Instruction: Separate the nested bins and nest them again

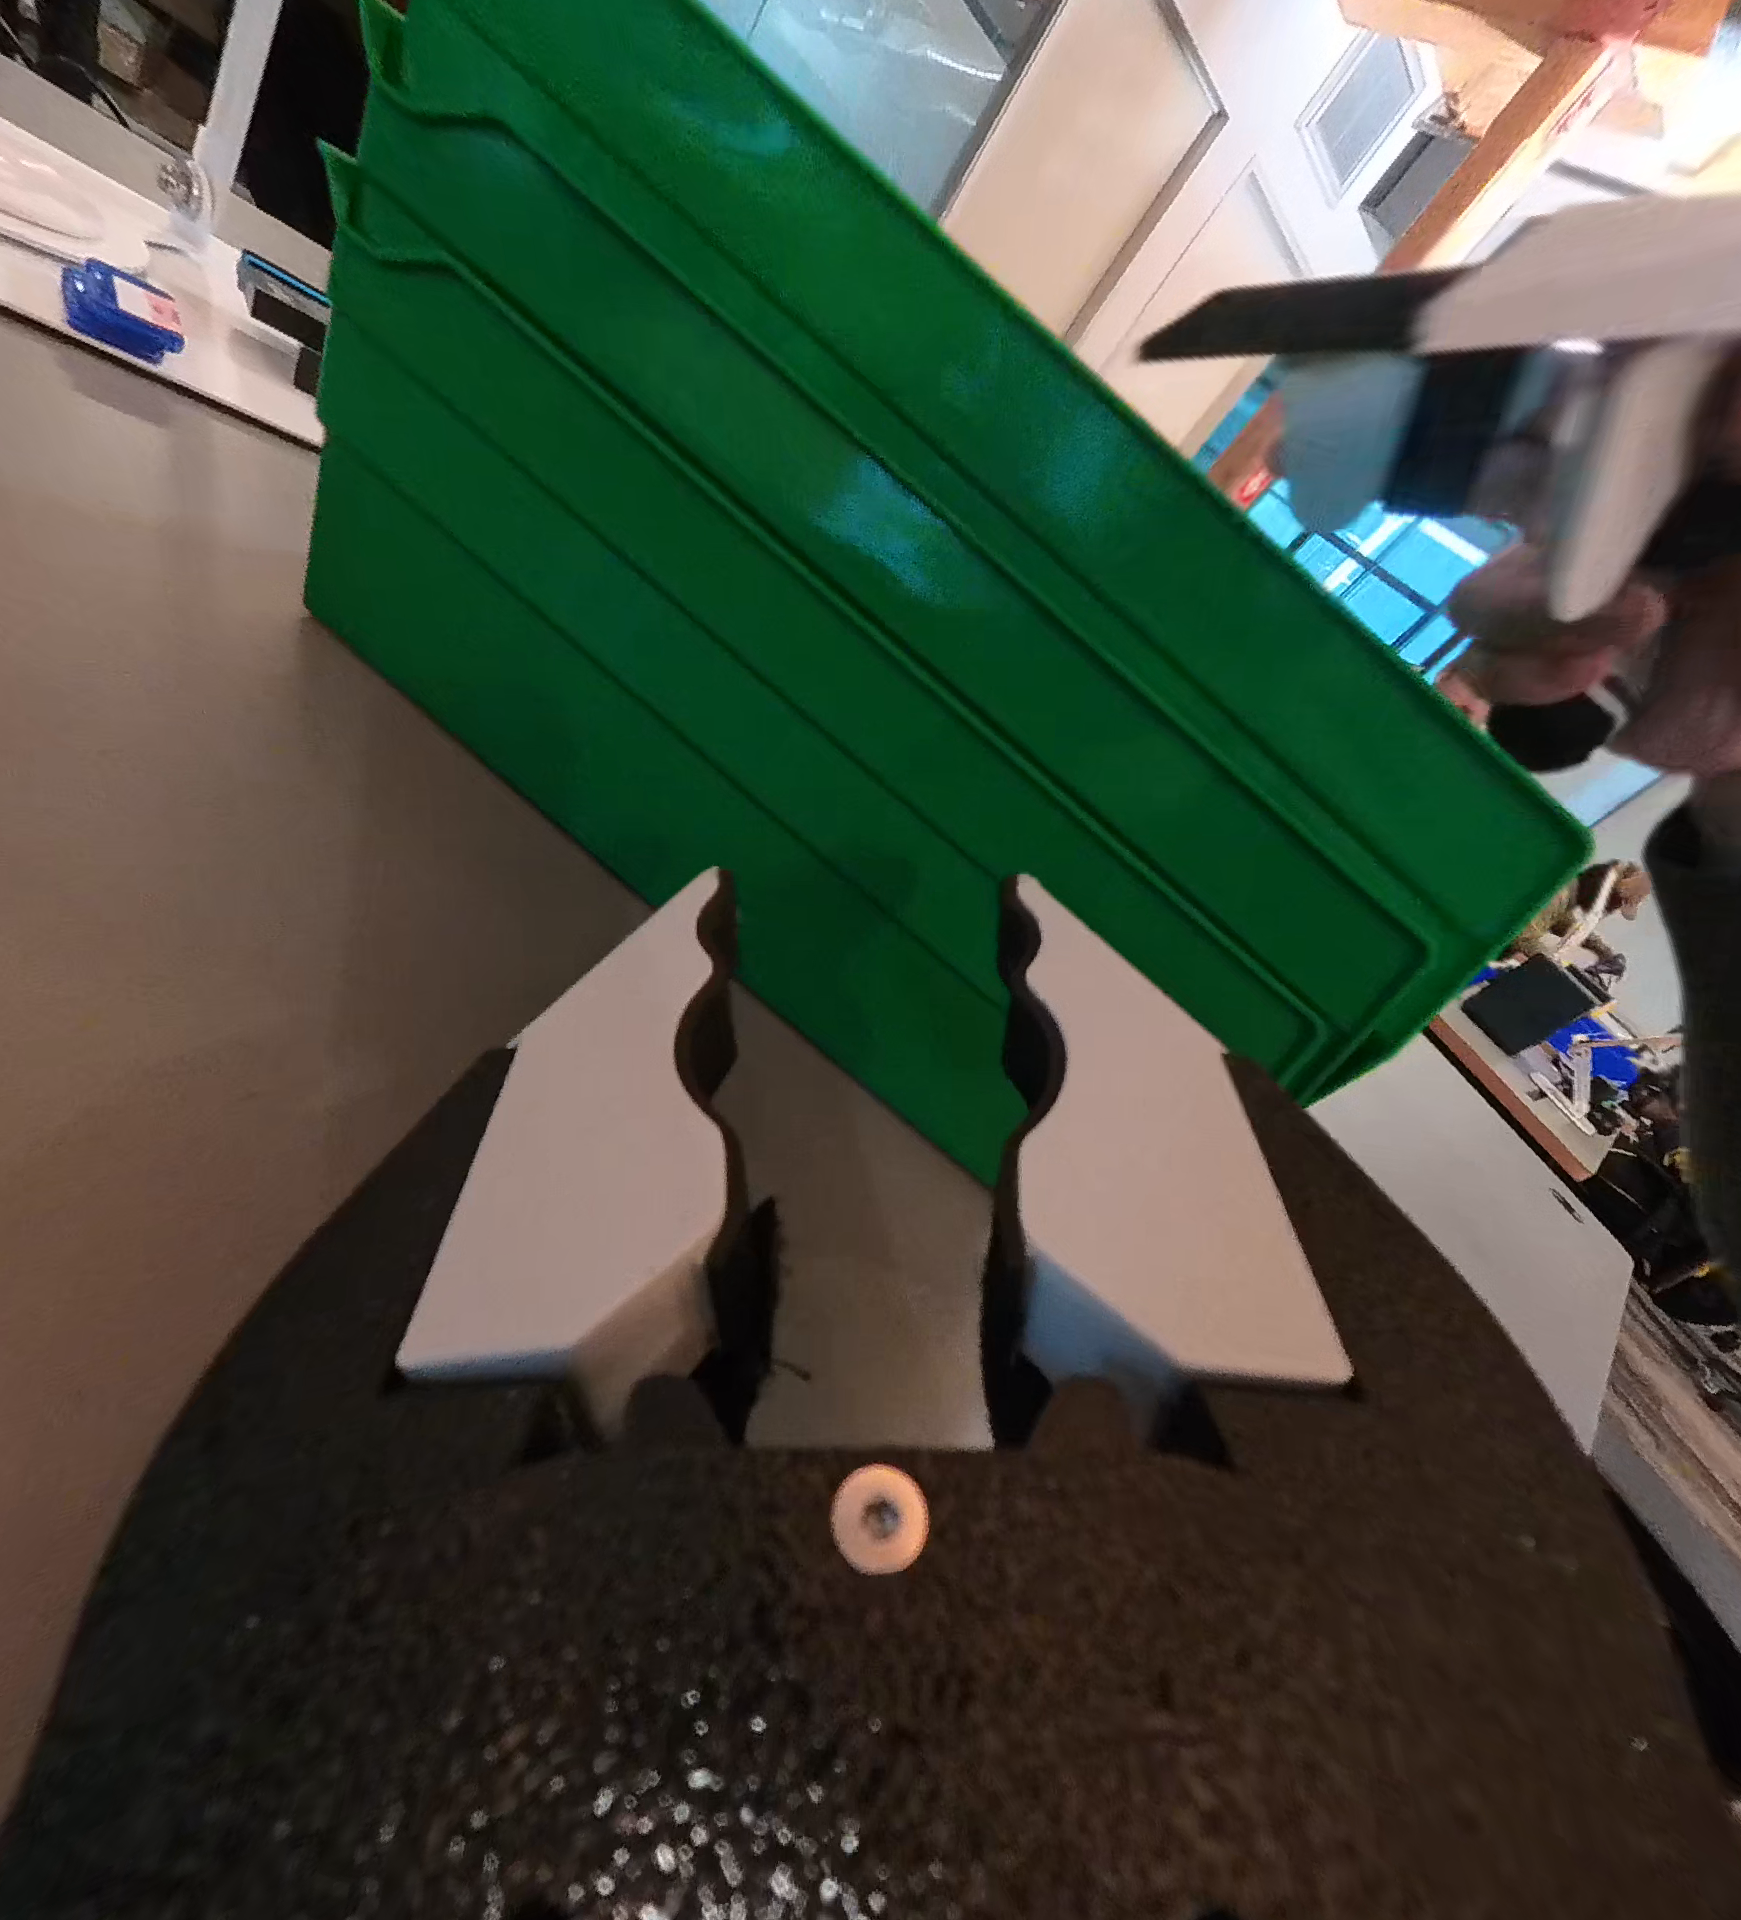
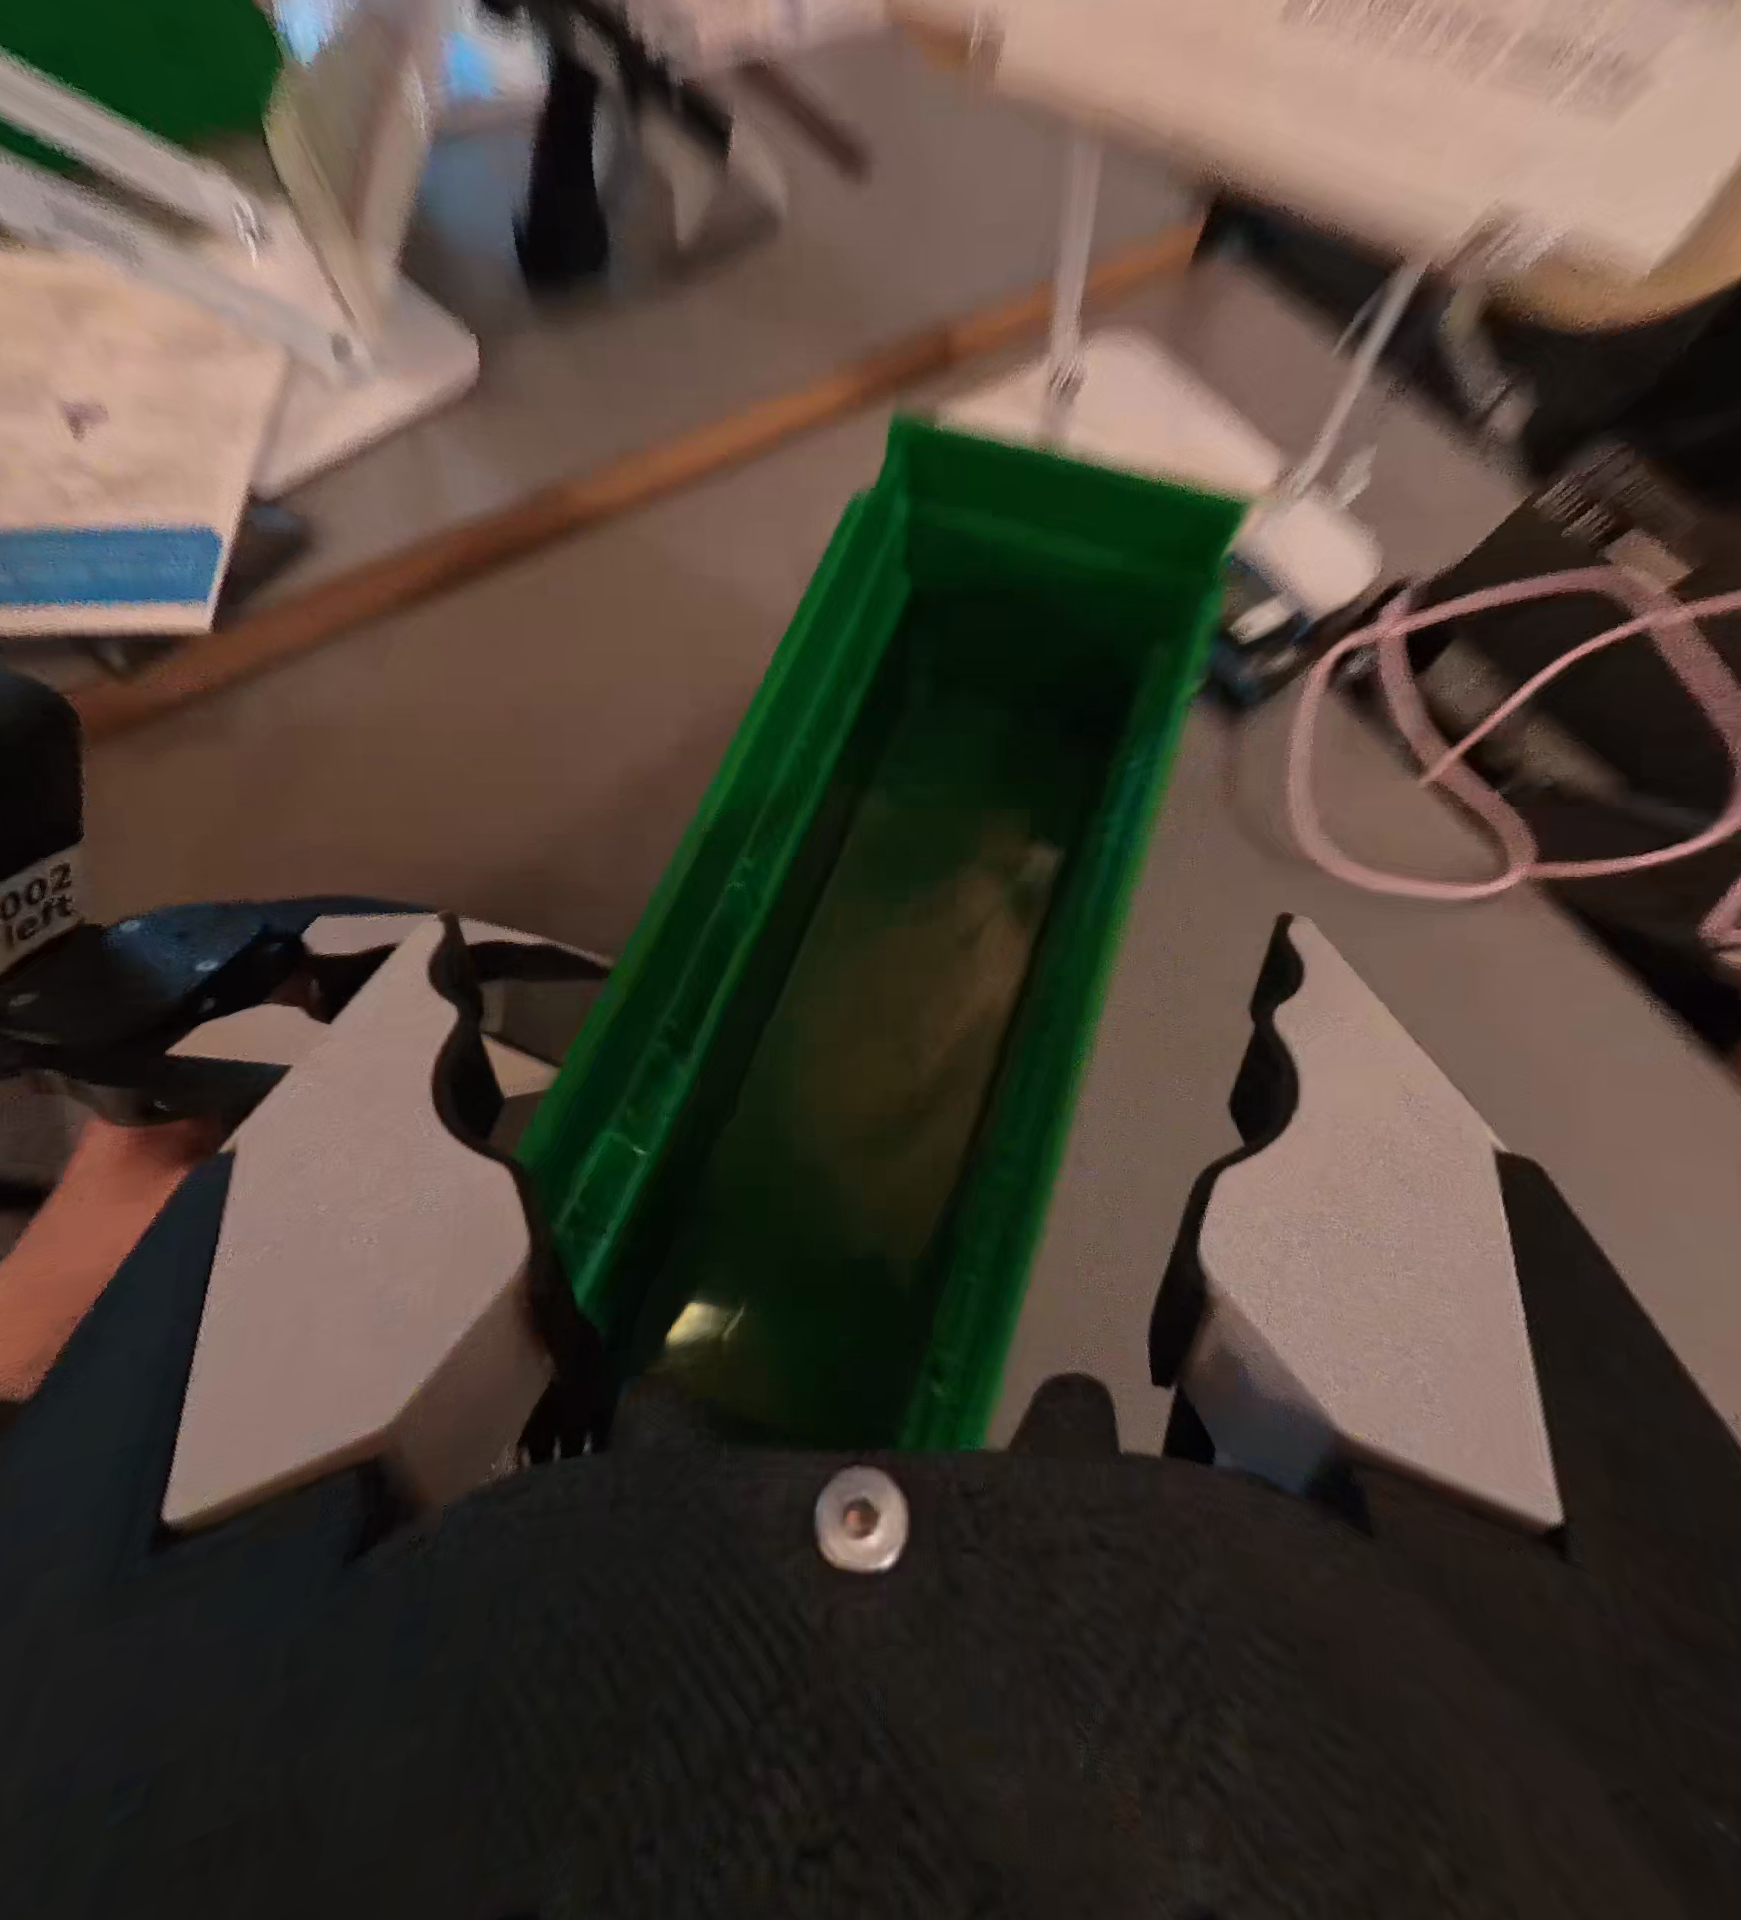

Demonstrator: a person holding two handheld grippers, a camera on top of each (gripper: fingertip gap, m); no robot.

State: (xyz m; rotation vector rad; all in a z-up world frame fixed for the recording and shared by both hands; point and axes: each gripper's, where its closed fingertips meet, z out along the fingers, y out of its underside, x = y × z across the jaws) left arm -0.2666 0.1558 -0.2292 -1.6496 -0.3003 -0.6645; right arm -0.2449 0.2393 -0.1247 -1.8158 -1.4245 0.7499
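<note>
A stack of nested green bins (image 1: 845,540) stands on the grey table (image 1: 118,831). In the left wrist view I see its long side wall with several stacked rims. My left gripper (image 1: 866,894) is low at that wall near the stack's lower corner, with its jaws apart and nothing clamped. In the right wrist view I look down into the top bin (image 2: 949,935). My right gripper (image 2: 864,925) is wide open above it, with one finger on each side of the stack. The right gripper (image 1: 1468,312) also shows in the left wrist view, above the bins. The left gripper (image 2: 170,987) shows beside the bins.
A blue object (image 1: 118,312) lies on a white board at the back left. A pink cable (image 2: 1520,748) and a white device (image 2: 1302,551) lie right of the bins. A person (image 1: 1728,727) stands at the table's right edge.
</note>
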